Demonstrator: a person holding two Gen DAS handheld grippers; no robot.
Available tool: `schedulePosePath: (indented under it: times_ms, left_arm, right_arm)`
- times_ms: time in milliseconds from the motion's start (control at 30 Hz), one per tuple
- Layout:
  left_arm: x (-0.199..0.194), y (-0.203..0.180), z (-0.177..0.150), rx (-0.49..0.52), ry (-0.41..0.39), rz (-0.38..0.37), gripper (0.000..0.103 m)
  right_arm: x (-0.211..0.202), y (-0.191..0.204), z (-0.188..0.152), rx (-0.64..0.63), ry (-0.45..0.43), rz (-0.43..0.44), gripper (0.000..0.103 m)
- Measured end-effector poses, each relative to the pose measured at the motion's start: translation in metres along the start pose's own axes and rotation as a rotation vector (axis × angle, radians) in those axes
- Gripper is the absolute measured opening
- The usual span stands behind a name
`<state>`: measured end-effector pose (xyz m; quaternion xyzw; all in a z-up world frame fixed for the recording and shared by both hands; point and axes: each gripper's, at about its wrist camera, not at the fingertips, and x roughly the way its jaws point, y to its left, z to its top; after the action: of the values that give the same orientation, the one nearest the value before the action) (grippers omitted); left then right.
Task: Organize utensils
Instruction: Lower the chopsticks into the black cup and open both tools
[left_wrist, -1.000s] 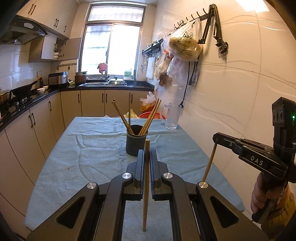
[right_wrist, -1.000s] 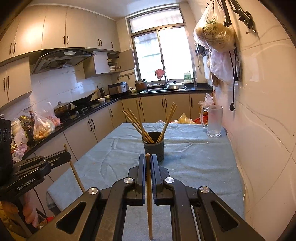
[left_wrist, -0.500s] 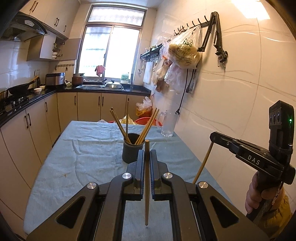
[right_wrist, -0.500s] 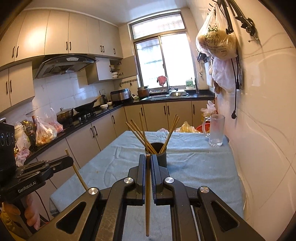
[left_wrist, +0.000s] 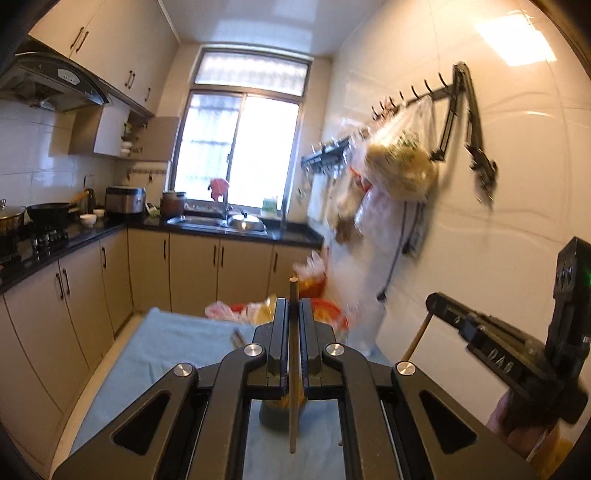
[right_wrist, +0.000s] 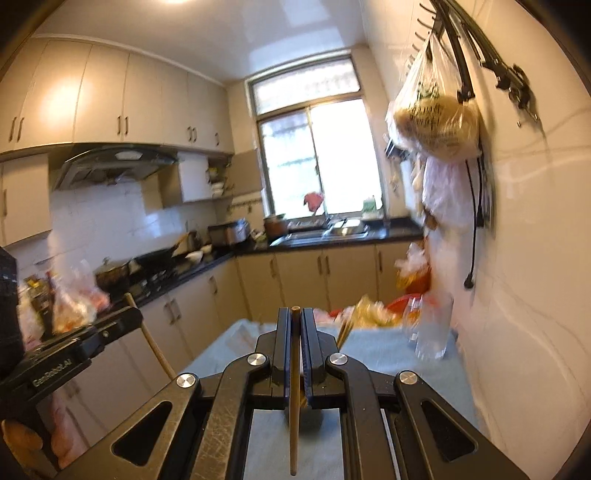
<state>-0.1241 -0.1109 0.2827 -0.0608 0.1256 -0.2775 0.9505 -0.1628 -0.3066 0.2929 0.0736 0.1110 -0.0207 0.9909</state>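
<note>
Wooden chopstick (left_wrist: 293, 369) clamped in each shut gripper, left gripper (left_wrist: 293, 343) and right gripper (right_wrist: 294, 347); next, lower both into dark holder (left_wrist: 273, 417).

Tan chopstick (left_wrist: 293, 369), light blue tablecloth (left_wrist: 173, 343) (plain), black fingers (left_wrist: 280, 332)

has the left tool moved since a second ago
Yes. The left tool, shut on a chopstick, has risen and advanced toward the dark holder: earlier the holder stood clear beyond its tips, now it sits low behind them.
</note>
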Motion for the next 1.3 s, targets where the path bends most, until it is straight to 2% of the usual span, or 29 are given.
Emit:
schedulePosePath:
  times_ms: [67, 200, 333, 567, 667, 833, 900, 967, 1033, 1300]
  left_arm:
    - [0.020, -0.003, 0.012, -0.008, -0.025, 0.010, 0.005]
    - [0.056, -0.008, 0.023, -0.004, -0.049, 0.034, 0.005]
    - [0.100, -0.010, 0.016, 0.012, -0.016, 0.055, 0.005]
    - [0.152, -0.004, -0.016, 0.007, 0.130, 0.063, 0.005]
    - [0.154, 0.001, -0.023, -0.007, 0.154, 0.061, 0.005]
    - [0.138, 0.003, -0.024, -0.007, 0.141, 0.069, 0.008]
    - [0.129, 0.002, -0.023, -0.004, 0.134, 0.073, 0.015]
    - [0.116, 0.003, -0.021, -0.007, 0.122, 0.075, 0.032]
    - [0.101, 0.004, -0.019, -0.012, 0.102, 0.074, 0.036]
    - [0.047, 0.015, -0.016, -0.032, 0.042, 0.134, 0.056]
  right_arm:
    - [0.022, 0.000, 0.013, -0.007, -0.026, -0.031, 0.006]
    - [0.053, -0.013, 0.029, 0.049, -0.066, -0.019, 0.006]
    - [0.078, -0.029, 0.029, 0.113, -0.113, -0.026, 0.006]
    - [0.131, -0.051, -0.017, 0.200, 0.024, -0.016, 0.006]
    - [0.141, -0.053, -0.030, 0.209, 0.067, 0.000, 0.007]
    - [0.150, -0.059, -0.038, 0.235, 0.108, 0.024, 0.007]
    - [0.148, -0.058, -0.038, 0.234, 0.105, 0.024, 0.010]
    - [0.145, -0.058, -0.036, 0.232, 0.097, 0.022, 0.022]
    - [0.139, -0.059, -0.035, 0.236, 0.087, 0.022, 0.030]
    - [0.101, -0.056, -0.034, 0.227, 0.083, 0.012, 0.037]
